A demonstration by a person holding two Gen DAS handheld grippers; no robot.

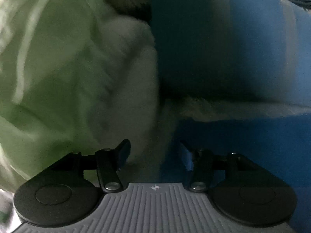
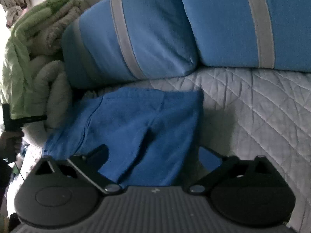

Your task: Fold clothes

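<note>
Looking along the left gripper (image 1: 155, 153), the picture is blurred, but its two black fingers stand apart with nothing pinched between them; only cloth far beyond shows through the gap. On the left lies a pale green and white quilt (image 1: 58, 68), bunched in soft rolls, and on the right a blue pillow (image 1: 223, 48) with a pale band. Since the gripper grips nothing and points at the bedding instead of the garment, I judge it to be free between grasps, not working a fold.

From the right gripper (image 2: 153, 155), things are clearer. Its fingers are spread as wide as they go, one on each side of the near edge of a blue garment (image 2: 136, 120), and neither pad presses the cloth. The garment lies flat on the grey quilted bedspread (image 2: 252, 106), doubled into a rough rectangle with a straight far edge, just near the two blue pillows (image 2: 132, 38) propped along the far side. That tidy shape suggests a fold is already laid, and the wide jaws fit a release or the approach to a fresh grip. At the far left edge, a hand (image 2: 11, 141) holds a dark handle beside the heaped green quilt (image 2: 29, 48), probably pushed aside to leave folding room.
</note>
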